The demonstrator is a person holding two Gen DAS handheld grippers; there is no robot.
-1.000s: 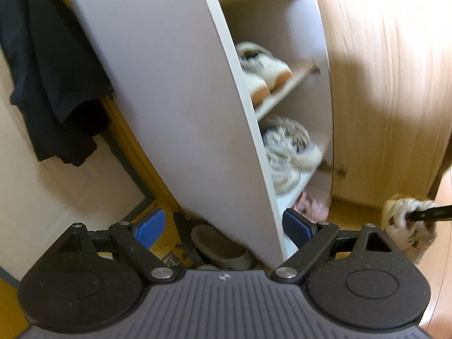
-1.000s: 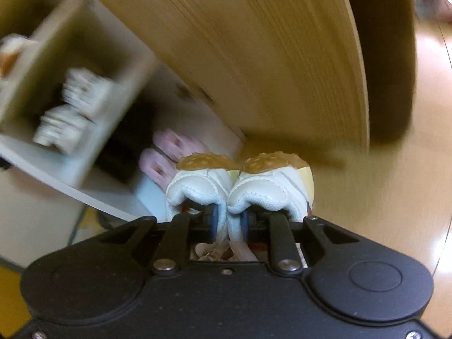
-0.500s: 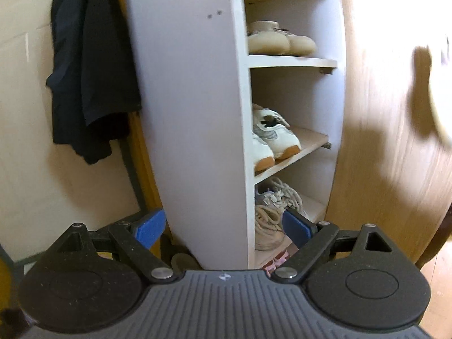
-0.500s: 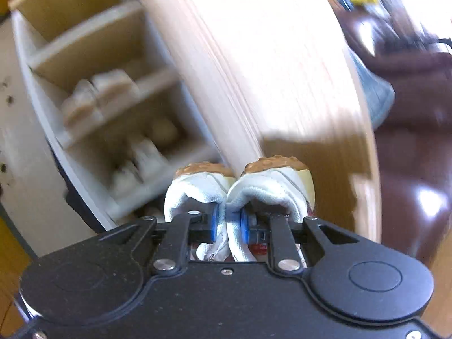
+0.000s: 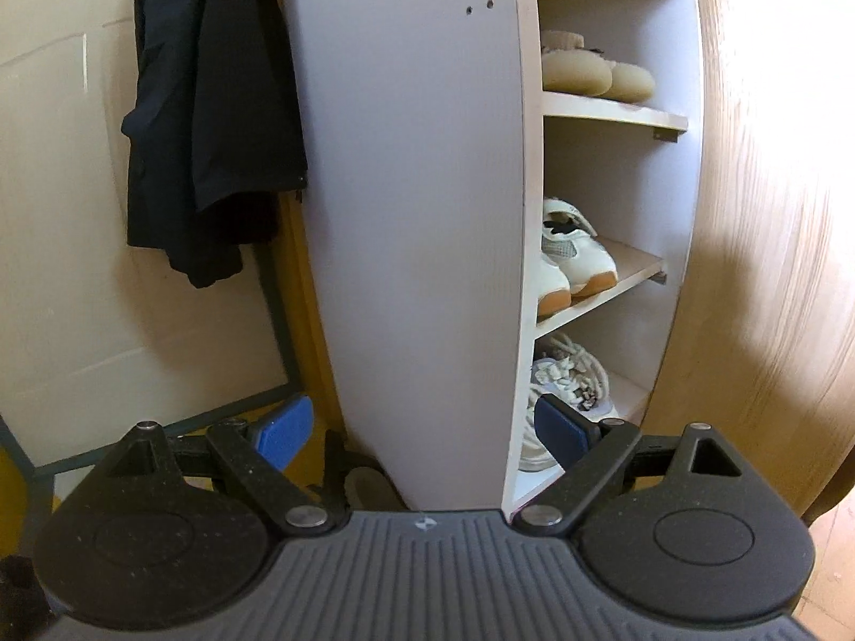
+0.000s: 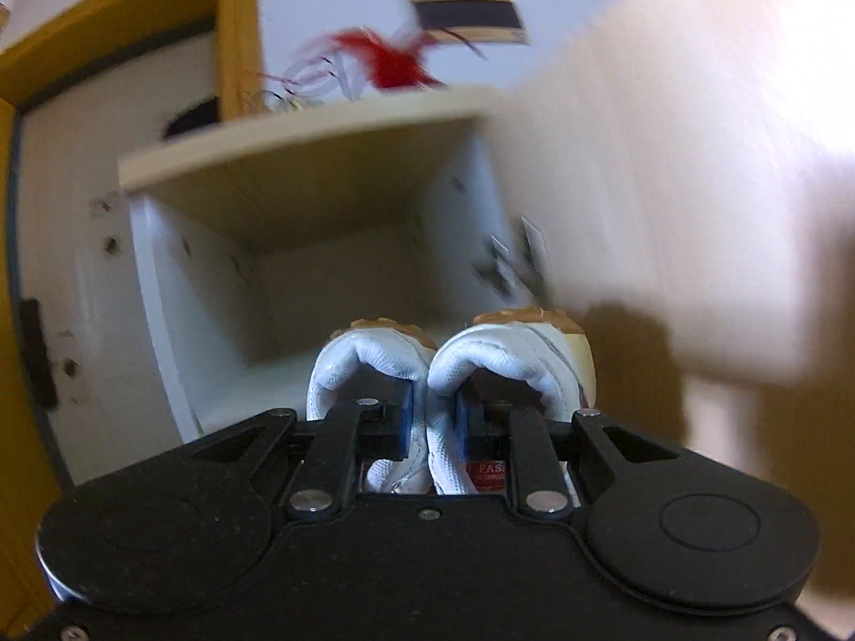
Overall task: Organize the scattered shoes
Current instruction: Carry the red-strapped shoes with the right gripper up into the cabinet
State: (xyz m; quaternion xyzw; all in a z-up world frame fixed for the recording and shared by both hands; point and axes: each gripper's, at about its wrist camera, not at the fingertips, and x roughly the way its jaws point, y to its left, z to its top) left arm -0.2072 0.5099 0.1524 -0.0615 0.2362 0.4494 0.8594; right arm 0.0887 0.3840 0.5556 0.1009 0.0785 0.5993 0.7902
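Right gripper [image 6: 430,422] clamped on white shoe pair [image 6: 454,363], toes forward. Straight ahead, empty top shelf compartment [image 6: 331,278]. Left gripper [image 5: 422,430] wide, holding nothing.

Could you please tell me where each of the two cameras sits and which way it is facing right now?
Left wrist: on the left gripper, open and empty, facing the side panel of the shoe cabinet, its filled shelves to the right.
Right wrist: on the right gripper, shut on a pair of white shoes, facing the cabinet's bare top compartment.
Shared: both see the same cabinet; no hand shows.
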